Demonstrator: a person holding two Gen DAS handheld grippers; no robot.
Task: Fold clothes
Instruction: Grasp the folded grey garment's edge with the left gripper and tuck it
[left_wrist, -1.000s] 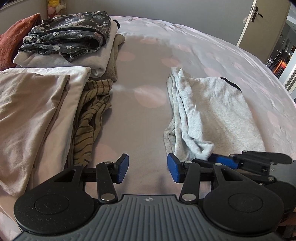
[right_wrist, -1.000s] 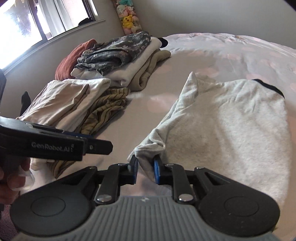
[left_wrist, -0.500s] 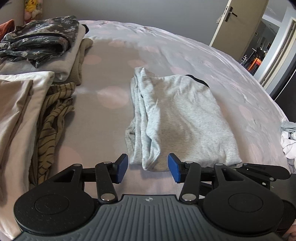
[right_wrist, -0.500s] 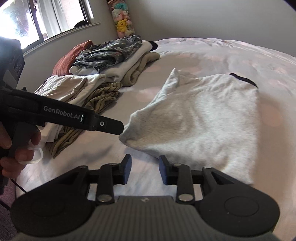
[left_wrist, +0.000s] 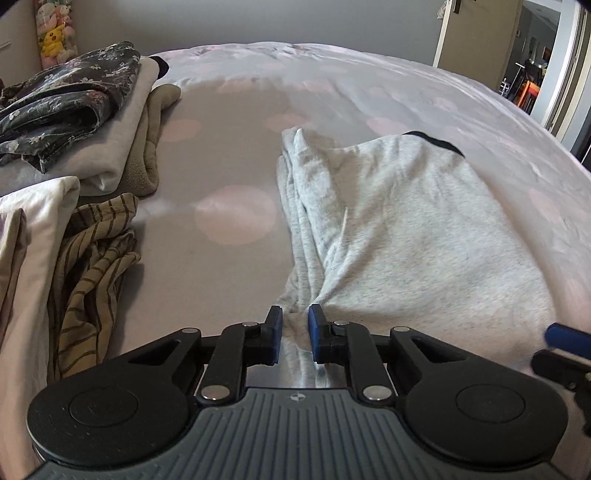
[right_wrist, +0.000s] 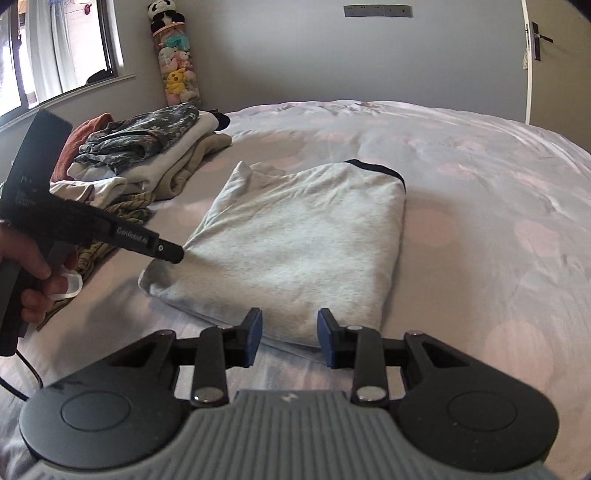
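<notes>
Grey sweatshirt (right_wrist: 306, 236) is lying folded on the bed (right_wrist: 480, 177), dark-trimmed edge at the far end, well clear of the door side.

Left gripper (left_wrist: 295, 326) is closing on the sweatshirt's near left corner. The bunched fabric is sitting between the blue pads (left_wrist: 275, 332), and the cloth is puckering toward them, so the pads are already pressing on it. From the right-hand camera the same gripper (right_wrist: 173, 254) is showing as a black nose poking into that corner, with a hand (right_wrist: 35, 273) wrapped round its handle and a cable trailing off below.

Right gripper (right_wrist: 290, 338) is sitting at the sweatshirt's near edge, toward its right corner. Jaws are standing apart, with the folded hem lying between the pads but not being pinched; nothing is being held.

Left of the sweatshirt, across a strip of bare bed cover, stacked clothes are piling up: a dark floral garment (left_wrist: 70, 99) is sitting on top of a cream one (left_wrist: 122, 125), with a beige fleece (left_wrist: 151, 147) under that. Nearer, a striped olive piece (left_wrist: 92, 266) is slumping beside pale folded linen (left_wrist: 29, 236). A rust-coloured cushion (right_wrist: 83, 136) is sitting behind the stack, by the window (right_wrist: 55, 55).

Plush toys (right_wrist: 177, 70) are hanging in the far corner beyond the sweatshirt.
</notes>
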